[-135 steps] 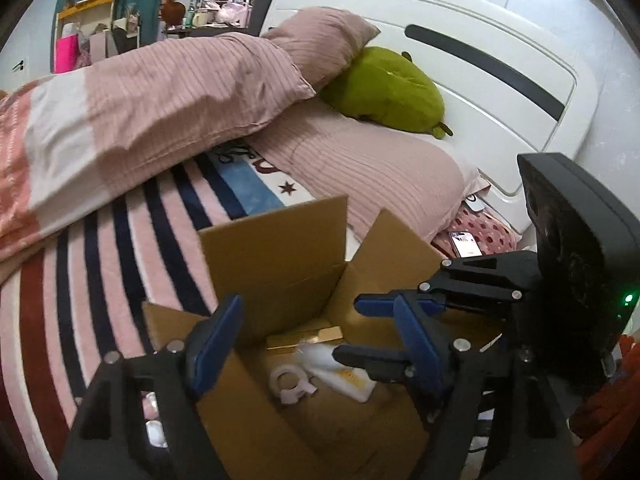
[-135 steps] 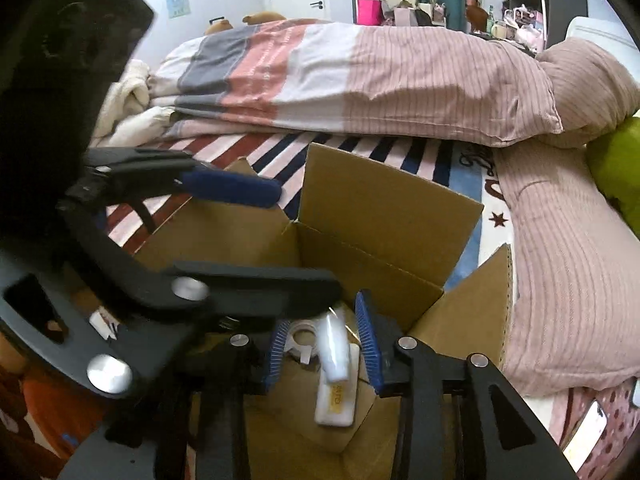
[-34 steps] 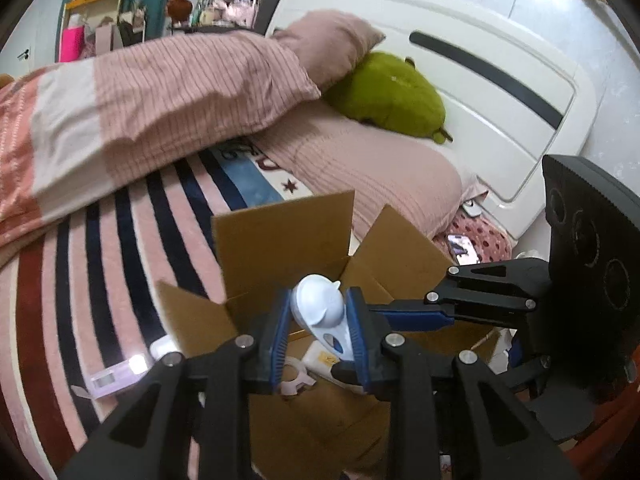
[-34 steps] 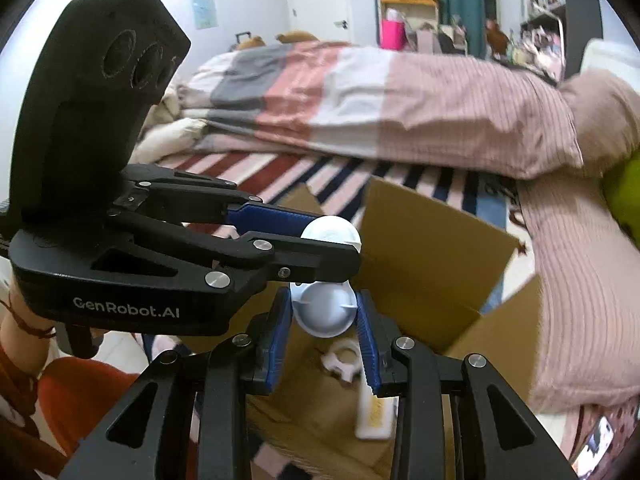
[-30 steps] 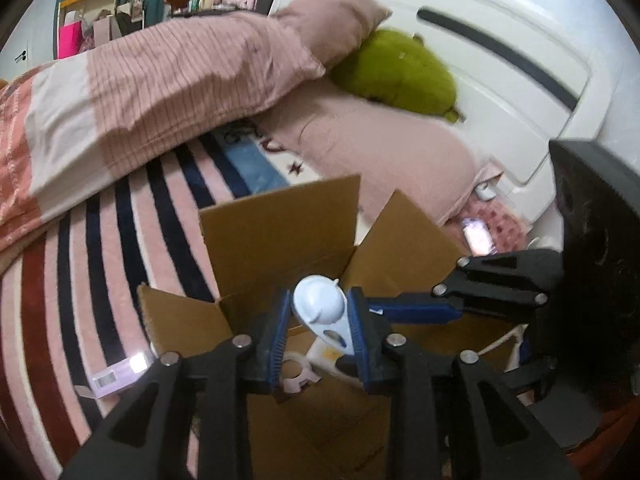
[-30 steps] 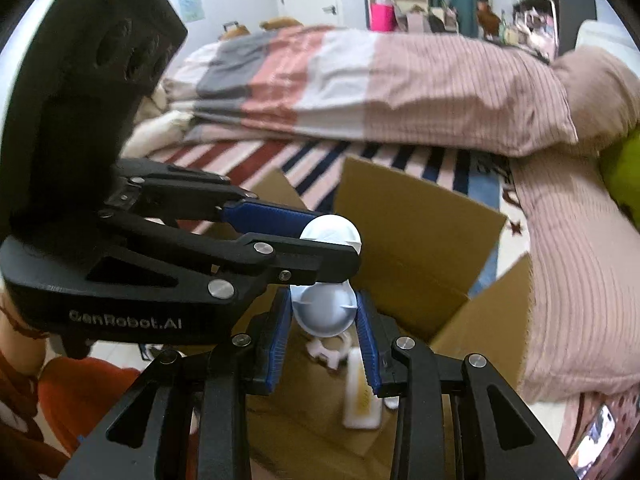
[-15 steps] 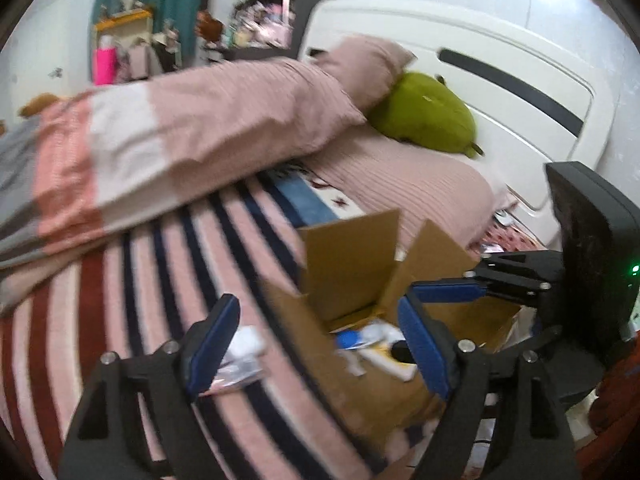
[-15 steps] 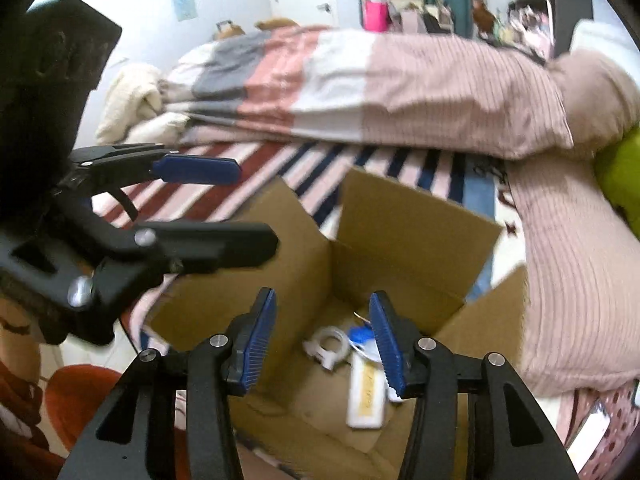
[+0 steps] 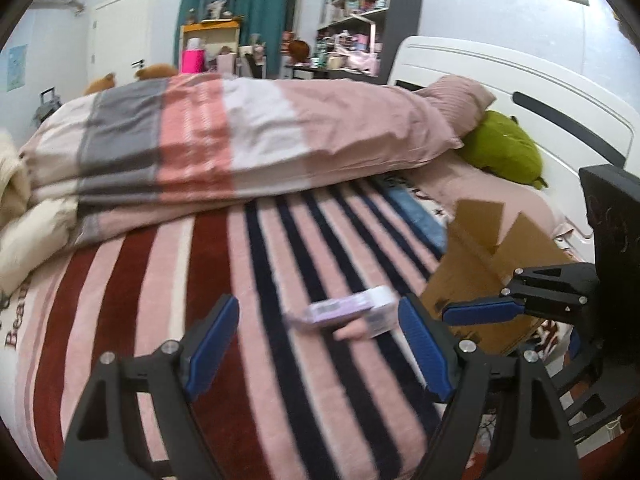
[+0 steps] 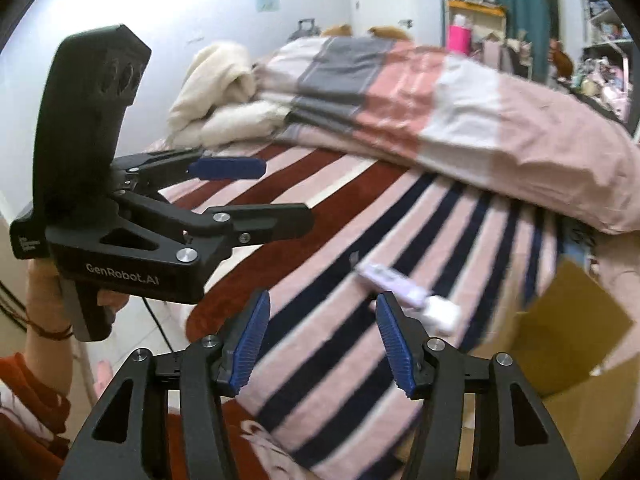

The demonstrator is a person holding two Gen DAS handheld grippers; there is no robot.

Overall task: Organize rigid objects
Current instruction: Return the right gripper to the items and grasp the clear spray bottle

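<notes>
A purple and white flat packet (image 9: 346, 309) lies on the striped bedspread (image 9: 168, 280), with a small white object at its right end; both also show in the right wrist view (image 10: 394, 282). My left gripper (image 9: 320, 348) is open and empty, just short of the packet. My right gripper (image 10: 322, 340) is open and empty, the packet just beyond its right finger. The open cardboard box (image 9: 486, 264) stands at the right on the bed's edge; its inside is hidden. The right gripper (image 9: 484, 312) shows at the right of the left view, and the left gripper (image 10: 240, 200) at the left of the right view.
A folded pink, white and grey duvet (image 9: 240, 144) lies across the far side of the bed. A green plush toy (image 9: 502, 152) and a pink pillow (image 9: 456, 98) lie by the white headboard (image 9: 520, 92). A cream blanket (image 10: 216, 88) is bunched at the far left.
Both grippers let go of the white object over the box, opened, and swung left away from the box to the packet on the bedspread.
</notes>
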